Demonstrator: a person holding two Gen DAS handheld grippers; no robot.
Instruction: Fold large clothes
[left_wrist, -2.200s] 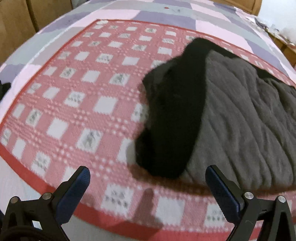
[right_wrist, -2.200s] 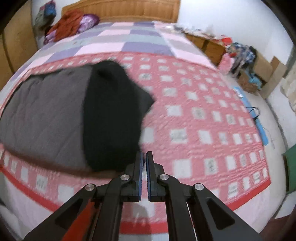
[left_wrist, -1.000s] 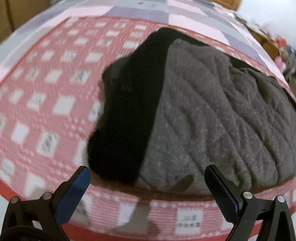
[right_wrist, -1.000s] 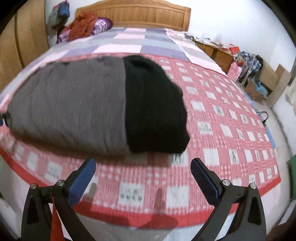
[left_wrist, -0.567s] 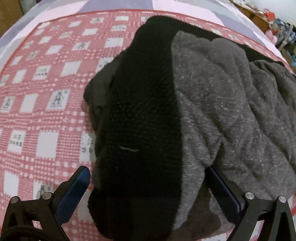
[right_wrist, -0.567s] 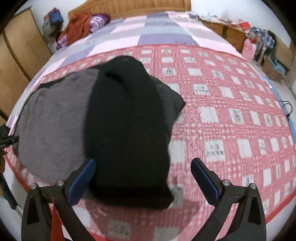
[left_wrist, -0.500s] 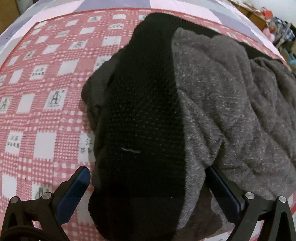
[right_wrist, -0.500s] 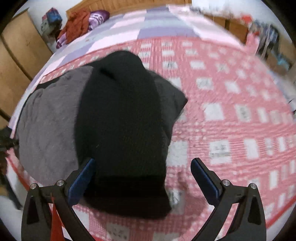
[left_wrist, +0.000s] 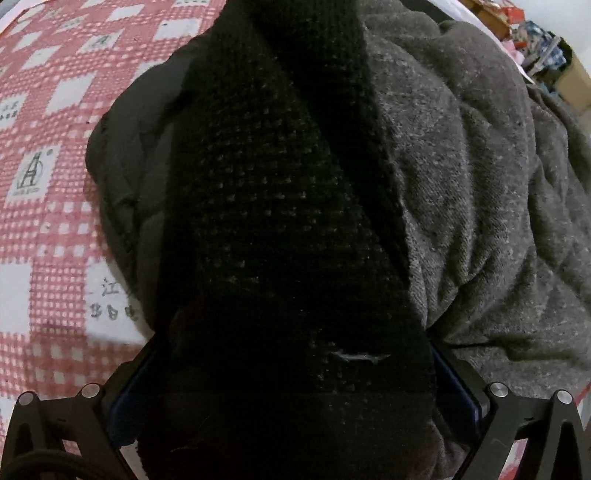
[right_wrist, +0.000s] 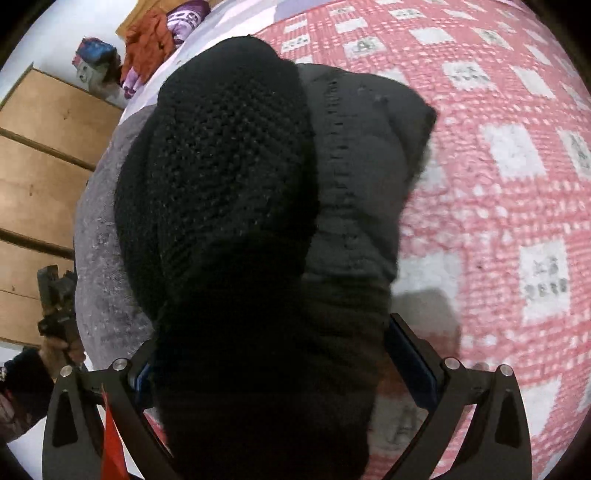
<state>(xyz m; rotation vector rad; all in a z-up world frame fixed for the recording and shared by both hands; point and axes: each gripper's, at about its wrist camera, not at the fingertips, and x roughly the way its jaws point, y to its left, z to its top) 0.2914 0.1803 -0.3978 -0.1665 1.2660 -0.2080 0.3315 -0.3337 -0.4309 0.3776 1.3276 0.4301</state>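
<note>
A large grey fleece garment (left_wrist: 480, 192) with black knit cuffs lies folded on the bed. In the left wrist view a black knit part (left_wrist: 280, 206) fills the gap between the wide-apart fingers of my left gripper (left_wrist: 291, 398). In the right wrist view the other black knit part (right_wrist: 229, 177) lies between the wide-apart fingers of my right gripper (right_wrist: 280, 369), with a dark grey sleeve (right_wrist: 362, 177) beside it. Both grippers are open around the fabric, not closed on it. The fingertips are partly hidden by the cloth.
A red-and-white checked blanket (left_wrist: 44, 184) covers the bed (right_wrist: 517, 184). Wooden cabinets (right_wrist: 33, 177) stand at the left. A pile of orange and purple clothes (right_wrist: 155, 40) lies at the bed's far end. The left gripper and hand (right_wrist: 55, 314) show at the left edge.
Both grippers have moved forward and down onto the garment's black knit ends, so the fabric now sits between the open fingers. The right gripper, shut at first, has opened.
</note>
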